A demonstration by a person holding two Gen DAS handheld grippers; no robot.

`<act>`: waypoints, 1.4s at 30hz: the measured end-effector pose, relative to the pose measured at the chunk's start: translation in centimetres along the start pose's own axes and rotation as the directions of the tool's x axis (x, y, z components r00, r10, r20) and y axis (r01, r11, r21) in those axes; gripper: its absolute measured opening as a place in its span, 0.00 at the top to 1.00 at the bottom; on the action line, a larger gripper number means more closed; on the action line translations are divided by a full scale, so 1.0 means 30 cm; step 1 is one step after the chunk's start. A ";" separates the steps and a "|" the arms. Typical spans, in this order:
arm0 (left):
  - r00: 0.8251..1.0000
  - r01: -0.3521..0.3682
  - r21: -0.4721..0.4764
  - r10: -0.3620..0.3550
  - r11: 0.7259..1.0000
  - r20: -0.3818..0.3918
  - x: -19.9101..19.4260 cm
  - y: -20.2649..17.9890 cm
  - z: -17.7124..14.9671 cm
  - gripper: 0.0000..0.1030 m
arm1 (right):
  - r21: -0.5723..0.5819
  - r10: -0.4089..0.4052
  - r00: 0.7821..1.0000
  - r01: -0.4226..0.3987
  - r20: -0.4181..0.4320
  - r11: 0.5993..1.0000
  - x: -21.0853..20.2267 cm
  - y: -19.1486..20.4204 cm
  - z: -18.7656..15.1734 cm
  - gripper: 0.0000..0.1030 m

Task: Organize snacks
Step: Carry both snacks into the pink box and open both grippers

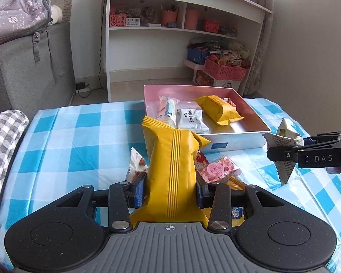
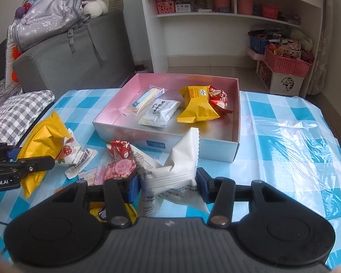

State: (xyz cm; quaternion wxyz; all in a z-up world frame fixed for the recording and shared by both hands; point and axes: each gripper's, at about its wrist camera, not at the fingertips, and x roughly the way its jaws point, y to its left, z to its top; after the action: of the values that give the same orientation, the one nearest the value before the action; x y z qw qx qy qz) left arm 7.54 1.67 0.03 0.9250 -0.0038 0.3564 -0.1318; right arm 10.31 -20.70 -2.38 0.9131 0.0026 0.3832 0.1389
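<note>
A blue-and-white checked table (image 2: 282, 113) fills mid-frame; white shelves (image 2: 227, 20) upper right, grey sofa (image 2: 63, 59) upper left; the box (image 2: 216, 150) sits centre; left gripper (image 1: 170, 190) jaws clamp a yellow packet (image 1: 172, 159); right gripper (image 2: 168, 185) jaws clamp a white packet (image 2: 181, 159).

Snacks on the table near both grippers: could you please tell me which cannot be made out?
- Left wrist view: snacks behind the held yellow packet, which hides them.
- Right wrist view: dark-blue wrapper, mostly under the right gripper.
- Both views: print on the white packet too small.
</note>
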 end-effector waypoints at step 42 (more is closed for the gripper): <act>0.992 -0.068 0.028 0.070 0.997 -0.104 0.553 -0.122 0.290 0.62 | 0.115 -0.116 0.992 0.122 -0.057 0.986 0.304 -0.133 0.211 0.54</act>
State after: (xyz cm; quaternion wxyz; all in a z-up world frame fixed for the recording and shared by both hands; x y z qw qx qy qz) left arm 24.21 -6.70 -4.03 0.9090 0.0266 0.4027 -0.1041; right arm 21.83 -21.56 -4.71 0.9081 0.0302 0.4131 0.0612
